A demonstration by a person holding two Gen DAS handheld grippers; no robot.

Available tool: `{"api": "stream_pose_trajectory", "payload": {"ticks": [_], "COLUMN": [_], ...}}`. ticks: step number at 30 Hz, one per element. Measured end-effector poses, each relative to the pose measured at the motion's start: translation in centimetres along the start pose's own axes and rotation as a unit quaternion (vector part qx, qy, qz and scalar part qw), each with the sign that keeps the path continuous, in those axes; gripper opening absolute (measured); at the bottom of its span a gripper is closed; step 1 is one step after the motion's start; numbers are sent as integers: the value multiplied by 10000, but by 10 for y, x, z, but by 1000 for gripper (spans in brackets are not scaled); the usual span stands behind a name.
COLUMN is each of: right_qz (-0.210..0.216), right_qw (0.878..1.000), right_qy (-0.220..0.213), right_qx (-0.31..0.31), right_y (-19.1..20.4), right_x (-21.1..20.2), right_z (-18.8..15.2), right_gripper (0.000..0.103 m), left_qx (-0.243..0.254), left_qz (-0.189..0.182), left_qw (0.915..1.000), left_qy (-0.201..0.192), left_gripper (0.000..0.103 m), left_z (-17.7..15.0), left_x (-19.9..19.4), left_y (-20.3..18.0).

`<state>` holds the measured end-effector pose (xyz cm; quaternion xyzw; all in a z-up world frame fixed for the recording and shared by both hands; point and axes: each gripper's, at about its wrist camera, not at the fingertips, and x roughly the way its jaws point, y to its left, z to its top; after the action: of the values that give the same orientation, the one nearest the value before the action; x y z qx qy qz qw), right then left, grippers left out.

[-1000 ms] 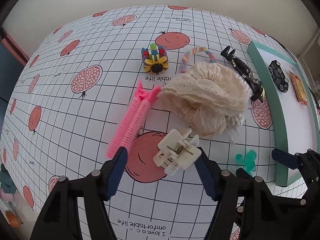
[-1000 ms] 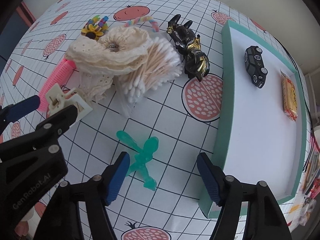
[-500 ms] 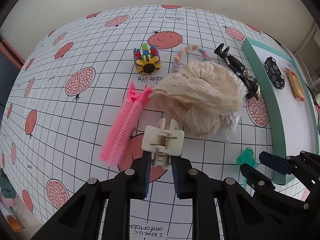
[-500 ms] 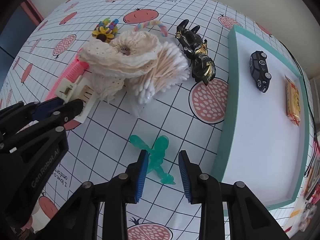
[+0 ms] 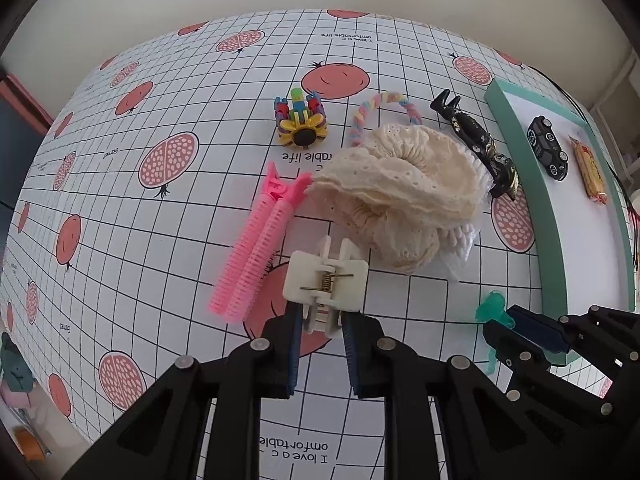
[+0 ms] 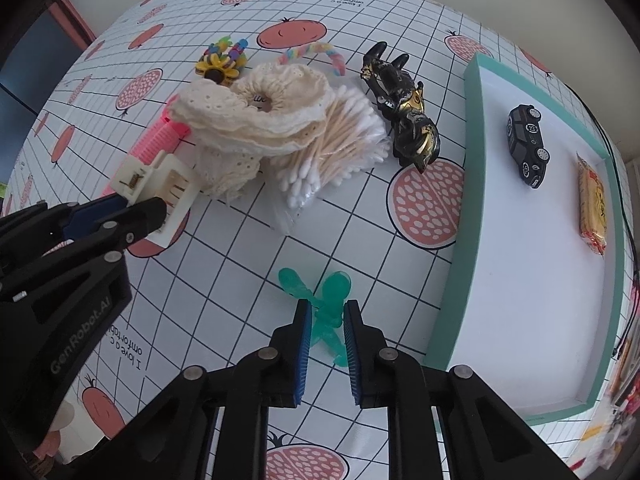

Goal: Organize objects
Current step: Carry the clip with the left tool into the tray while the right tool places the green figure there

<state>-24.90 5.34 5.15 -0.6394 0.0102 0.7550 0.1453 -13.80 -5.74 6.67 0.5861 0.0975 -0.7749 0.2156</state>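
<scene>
Both wrist cameras look steeply down, close over the tablecloth (image 5: 120,208). The left one faces the cream lace scrunchie (image 5: 400,188); the right one sits right of it, nearer the teal tray (image 6: 472,128). Both show scrunchie and tray.

Tablecloth (image 5: 168,80) reads, apparently, "I love a comfortable life"; left tool (image 6: 132,210) "GenRobot.AI".

Cream claw clip (image 5: 325,285) and translucent green clip (image 6: 329,312), each pinched between blue pads

The left gripper (image 5: 320,322), open a second ago, is now closed on the white hair clip (image 5: 325,285); the right gripper (image 6: 325,318) is likewise closed on the green toy (image 6: 329,308).
</scene>
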Motion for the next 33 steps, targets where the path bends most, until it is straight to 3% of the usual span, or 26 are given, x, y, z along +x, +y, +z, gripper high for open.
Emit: {"api": "stream_pose_trajectory", "payload": {"ticks": [12, 13, 18, 21, 33], "right_qz": [114, 122, 166, 160, -120], "right_qw": [9990, 9988, 9976, 9973, 9934], "right_qy": [-422, -472, -665, -717, -762], "right_qx": [-101, -105, -46, 55, 849], "right_y": [-14, -29, -19, -29, -140], "right_x": [-42, -33, -45, -45, -53], "right_z": [2, 7, 2, 17, -10], "right_gripper": [16, 16, 16, 16, 16], "left_qx": [-33, -41, -59, -37, 498], "left_qz": [-17, -30, -73, -152, -513], "left_qw": [9995, 9993, 9981, 9977, 9949], "left_qy": [-318, -370, -603, -655, -706], "left_gripper": [20, 20, 20, 20, 20], "left_z": [3, 4, 9, 10, 18], "left_x": [-34, -38, -54, -60, -64], "left_y": [3, 3, -1, -13, -103]}}
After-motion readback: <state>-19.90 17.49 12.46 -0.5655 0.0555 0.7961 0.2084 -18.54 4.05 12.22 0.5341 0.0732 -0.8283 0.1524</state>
